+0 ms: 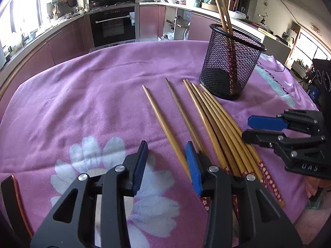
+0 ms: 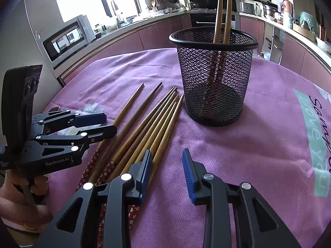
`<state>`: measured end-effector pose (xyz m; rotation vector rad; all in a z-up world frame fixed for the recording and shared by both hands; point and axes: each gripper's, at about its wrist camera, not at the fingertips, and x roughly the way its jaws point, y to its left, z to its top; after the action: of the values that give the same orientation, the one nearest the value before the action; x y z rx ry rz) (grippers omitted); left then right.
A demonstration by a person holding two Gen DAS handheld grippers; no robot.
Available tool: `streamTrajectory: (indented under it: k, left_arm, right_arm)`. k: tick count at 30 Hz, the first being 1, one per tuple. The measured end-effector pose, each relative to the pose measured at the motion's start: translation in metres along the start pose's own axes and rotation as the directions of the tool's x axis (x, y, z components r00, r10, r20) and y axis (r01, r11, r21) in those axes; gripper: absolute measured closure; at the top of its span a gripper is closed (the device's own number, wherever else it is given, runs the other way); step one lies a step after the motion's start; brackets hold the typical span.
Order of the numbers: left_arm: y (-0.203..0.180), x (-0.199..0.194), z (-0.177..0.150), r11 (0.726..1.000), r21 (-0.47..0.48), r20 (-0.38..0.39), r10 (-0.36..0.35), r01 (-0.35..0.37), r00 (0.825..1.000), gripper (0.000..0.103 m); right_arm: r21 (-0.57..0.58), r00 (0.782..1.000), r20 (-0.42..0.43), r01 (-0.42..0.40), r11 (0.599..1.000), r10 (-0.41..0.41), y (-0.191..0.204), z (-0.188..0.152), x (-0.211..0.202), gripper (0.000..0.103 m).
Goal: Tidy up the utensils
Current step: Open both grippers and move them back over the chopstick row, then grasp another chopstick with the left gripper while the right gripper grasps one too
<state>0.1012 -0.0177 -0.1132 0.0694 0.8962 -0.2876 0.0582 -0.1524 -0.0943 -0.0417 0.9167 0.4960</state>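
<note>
Several wooden chopsticks (image 1: 209,124) with red flowered handles lie fanned on the pink cloth (image 1: 93,93), in front of a black mesh cup (image 1: 231,62). Two chopsticks (image 1: 222,10) stand inside the cup. My left gripper (image 1: 166,150) is open low over the cloth; the leftmost chopstick (image 1: 163,122) runs between its pads, untouched. My right gripper (image 2: 166,155) is open too, with bare cloth between its pads and the pile of chopsticks (image 2: 144,128) passing under its left finger. The mesh cup (image 2: 214,78) stands just ahead of it. Each gripper shows in the other's view: the right gripper (image 1: 247,129) and the left gripper (image 2: 109,124).
A dark flat object with a copper edge (image 1: 12,196) lies at the near left of the table. A person's hand in a pink sleeve (image 2: 20,196) holds the left gripper. Kitchen counters and an oven (image 1: 113,26) stand beyond the table's far edge.
</note>
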Motion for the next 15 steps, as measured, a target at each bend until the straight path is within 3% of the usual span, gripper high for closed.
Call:
streamTrajectory:
  k: [7,15]
  left_arm:
    - [0.004,-0.003,-0.002,0.999,-0.017,-0.014,-0.028,0.028,1.000,0.064]
    - [0.003,0.007,0.010,1.000,-0.013,-0.011,-0.004,0.004,1.000,0.065]
  right_arm:
    - [-0.012,1.000,-0.004,0.019,1.000,-0.019,0.001,-0.001,0.000,0.074]
    - [-0.031,0.999,-0.006,0.039,0.999,-0.039,0.007,0.006,0.008,0.079]
